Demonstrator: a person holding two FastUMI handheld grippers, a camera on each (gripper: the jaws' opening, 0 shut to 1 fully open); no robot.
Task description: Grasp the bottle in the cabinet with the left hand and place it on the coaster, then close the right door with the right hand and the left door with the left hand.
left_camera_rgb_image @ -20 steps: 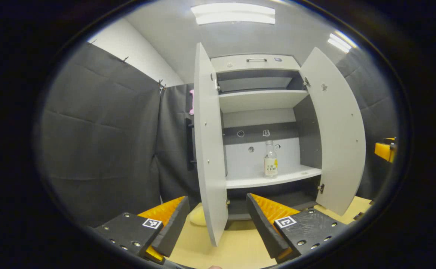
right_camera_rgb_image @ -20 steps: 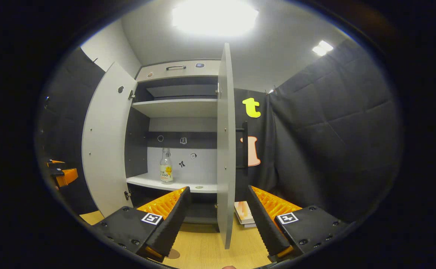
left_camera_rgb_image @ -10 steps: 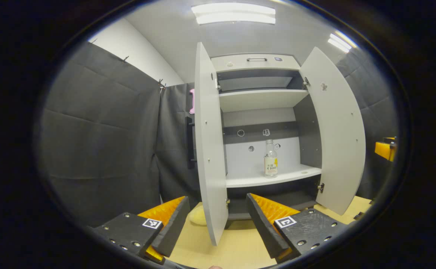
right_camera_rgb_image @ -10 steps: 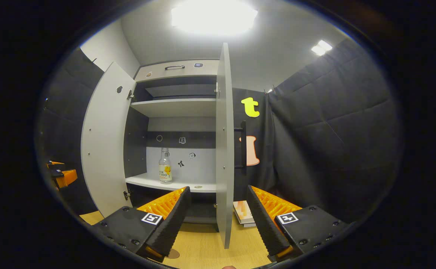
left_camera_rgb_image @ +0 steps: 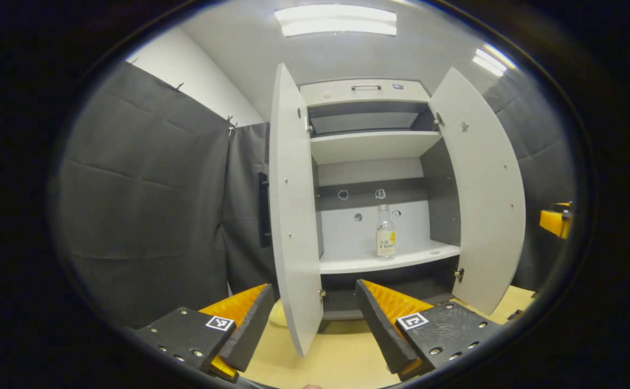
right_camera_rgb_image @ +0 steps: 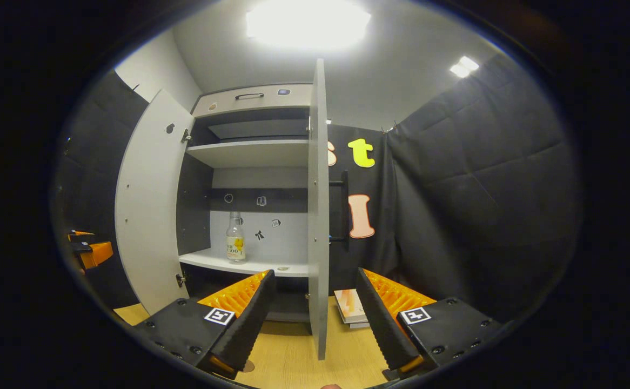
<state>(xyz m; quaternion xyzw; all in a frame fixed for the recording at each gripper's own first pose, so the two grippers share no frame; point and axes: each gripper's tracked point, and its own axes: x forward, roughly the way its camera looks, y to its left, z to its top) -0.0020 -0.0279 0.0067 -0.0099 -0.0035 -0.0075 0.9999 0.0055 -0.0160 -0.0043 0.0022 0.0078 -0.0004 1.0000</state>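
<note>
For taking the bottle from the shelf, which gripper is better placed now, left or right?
Left. In the left gripper view, the bottle stands just above the open left gripper, between both open doors. In the right gripper view, the right door edge stands before the right gripper.

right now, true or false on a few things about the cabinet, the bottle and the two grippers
1. Both grey cabinet doors, the left door and the right door, stand open. True.
2. The clear plastic bottle with the yellow label lies on its side. False: it stands upright on the white lower shelf.
3. The left gripper holds the bottle. False: it is open and holds nothing.
4. The right gripper is open. True.
</note>
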